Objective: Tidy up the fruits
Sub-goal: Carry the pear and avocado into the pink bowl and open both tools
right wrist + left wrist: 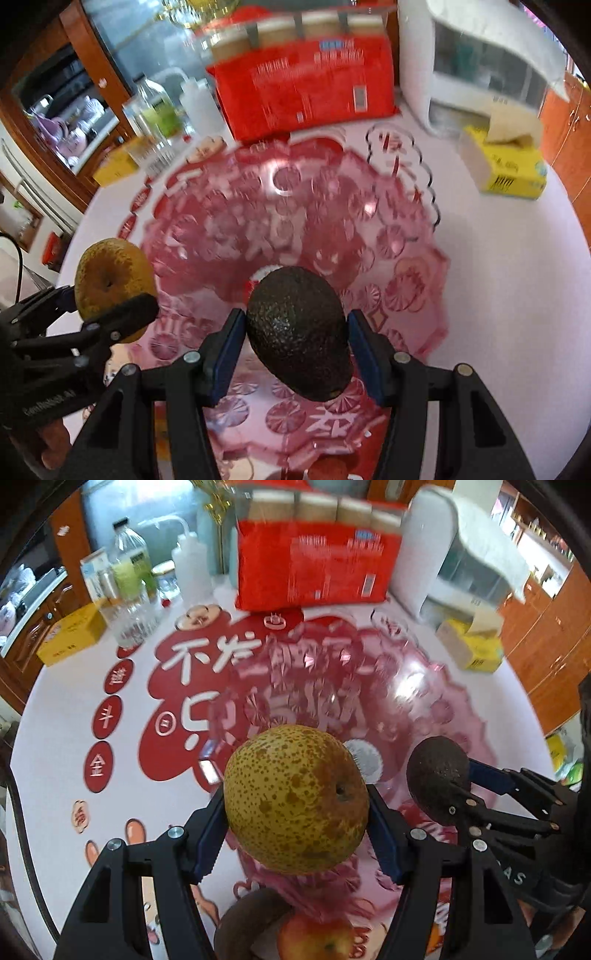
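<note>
Left gripper (295, 827) is clamped on a spotty pear (295, 799), right gripper (297, 354) pinching a dark avocado (299, 332), both hanging over the pink glass bowl (406, 236) below them.

Red package (314, 561) at back; yellow tissue box (506, 168) right; bottles (129, 579) left.

White table (66, 842) with red print carries pink glass bowl (413, 236), red package (314, 568), yellow boxes (70, 635)

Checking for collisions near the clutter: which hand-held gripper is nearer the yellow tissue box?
Right. The right hand-held gripper, holding the avocado, is on the side of the yellow tissue box; the left hand-held gripper, holding the pear, is farther across the pink dish.
</note>
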### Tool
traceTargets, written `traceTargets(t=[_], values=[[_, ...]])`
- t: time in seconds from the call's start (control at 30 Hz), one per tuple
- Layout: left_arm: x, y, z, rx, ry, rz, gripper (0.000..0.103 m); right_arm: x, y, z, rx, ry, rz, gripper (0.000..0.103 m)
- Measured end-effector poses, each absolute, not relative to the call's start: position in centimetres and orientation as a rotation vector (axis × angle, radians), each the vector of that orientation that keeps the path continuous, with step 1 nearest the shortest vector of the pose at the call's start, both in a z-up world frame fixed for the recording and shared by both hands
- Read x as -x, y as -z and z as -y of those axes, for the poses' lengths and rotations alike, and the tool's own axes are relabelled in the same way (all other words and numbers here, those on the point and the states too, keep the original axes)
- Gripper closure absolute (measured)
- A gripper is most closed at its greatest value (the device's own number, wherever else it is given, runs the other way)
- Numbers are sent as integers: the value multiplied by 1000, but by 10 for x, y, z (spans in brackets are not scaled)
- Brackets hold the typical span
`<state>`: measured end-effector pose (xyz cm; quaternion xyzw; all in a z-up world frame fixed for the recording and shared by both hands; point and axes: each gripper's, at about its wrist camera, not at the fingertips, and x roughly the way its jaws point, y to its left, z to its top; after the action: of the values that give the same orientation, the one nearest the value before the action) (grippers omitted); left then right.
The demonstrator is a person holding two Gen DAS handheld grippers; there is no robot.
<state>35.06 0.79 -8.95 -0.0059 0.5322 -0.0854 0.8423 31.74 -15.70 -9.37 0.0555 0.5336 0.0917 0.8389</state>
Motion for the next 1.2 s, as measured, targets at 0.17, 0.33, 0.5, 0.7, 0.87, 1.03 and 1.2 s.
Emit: traceTargets(t=[0.17,0.33,0.5,0.7,0.87,1.03,1.2], values=[[-364,113,-6,8,217,-1146,35,-324,112,154,-120,-197,-1155,46],[-370,117,-2,-27,253,-1154,32,-334,120,157,-142,-199,-1169,46],[-372,110,-7,18,287,-1137,15,-336,113,163,-167,-214,-1153,44],[-368,106,-9,29,291,-1132,14,-335,109,164,-168,-215,-1156,44],[-357,93,-9,-16,246,-1070,14,-331,107,164,-180,-213,-1154,44],[-343,73,-15,-34,221,-999,14,-322,99,160,-171,-214,-1139,44],[-330,58,-21,-32,208,-973,14,-312,86,157,-171,-218,-1106,44]])
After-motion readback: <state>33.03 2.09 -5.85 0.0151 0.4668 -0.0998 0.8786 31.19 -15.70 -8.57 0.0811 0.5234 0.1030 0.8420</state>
